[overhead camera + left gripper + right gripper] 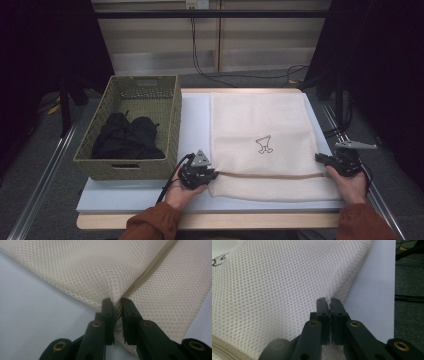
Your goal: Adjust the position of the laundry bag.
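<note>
A cream mesh laundry bag (pixel 260 125) lies flat on the white table mat (pixel 192 125), a small dark drawing at its middle and a tan zipper band (pixel 270 175) across its near end. My left gripper (pixel 212 175) is shut on the bag's left edge where the band ends; in the left gripper view the jaws pinch the mesh bag (pixel 75 270) and tan zipper band (pixel 150 267) at my left gripper (pixel 117 303). My right gripper (pixel 320 158) is shut on the bag's right edge; the mesh bag (pixel 274 290) bunches between the jaws of my right gripper (pixel 329 302).
A woven olive basket (pixel 172 125) holding black clothing (pixel 127 137) stands at the table's left. Cables hang along the wall behind. Grey floor and metal rails run along both sides of the table. The mat's near strip (pixel 150 197) lies bare in front of the basket.
</note>
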Demonstrator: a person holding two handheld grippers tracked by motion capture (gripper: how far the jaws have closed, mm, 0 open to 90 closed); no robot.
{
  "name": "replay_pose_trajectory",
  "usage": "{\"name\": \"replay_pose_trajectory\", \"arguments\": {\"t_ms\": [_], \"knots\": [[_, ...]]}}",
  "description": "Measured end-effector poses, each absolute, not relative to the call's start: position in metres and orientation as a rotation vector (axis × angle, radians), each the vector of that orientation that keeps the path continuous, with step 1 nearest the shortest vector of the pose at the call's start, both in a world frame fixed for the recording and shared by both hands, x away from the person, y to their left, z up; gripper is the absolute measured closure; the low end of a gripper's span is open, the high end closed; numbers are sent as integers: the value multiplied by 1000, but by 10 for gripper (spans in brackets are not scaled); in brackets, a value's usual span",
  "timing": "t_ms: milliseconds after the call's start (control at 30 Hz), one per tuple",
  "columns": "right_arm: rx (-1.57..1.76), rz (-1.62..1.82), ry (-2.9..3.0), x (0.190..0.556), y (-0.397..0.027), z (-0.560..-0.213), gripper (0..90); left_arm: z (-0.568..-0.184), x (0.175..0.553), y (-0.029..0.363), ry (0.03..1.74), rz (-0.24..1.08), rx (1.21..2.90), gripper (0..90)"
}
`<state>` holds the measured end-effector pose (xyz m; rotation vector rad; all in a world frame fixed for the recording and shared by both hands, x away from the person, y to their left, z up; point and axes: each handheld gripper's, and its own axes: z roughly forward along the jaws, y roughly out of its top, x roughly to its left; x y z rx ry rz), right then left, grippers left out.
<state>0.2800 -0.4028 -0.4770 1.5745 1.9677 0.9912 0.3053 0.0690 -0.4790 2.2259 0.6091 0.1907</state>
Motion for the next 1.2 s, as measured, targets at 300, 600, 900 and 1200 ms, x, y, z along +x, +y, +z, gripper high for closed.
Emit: {"name": "replay_pose_trajectory", "arguments": {"t_ms": [300,600,900,1200], "knots": [[1552,1019,1971,276,-400,-472,871,-476,305,74,632,195,2202,814],[1538,1044,1976,274,-396,-469,872,-473,302,79,622,201,2208,813],[1504,1066,2004,272,-390,-465,876,-469,297,88,612,212,2221,813],[1487,1086,2005,271,-387,-463,877,-467,293,92,609,206,2216,813]]}}
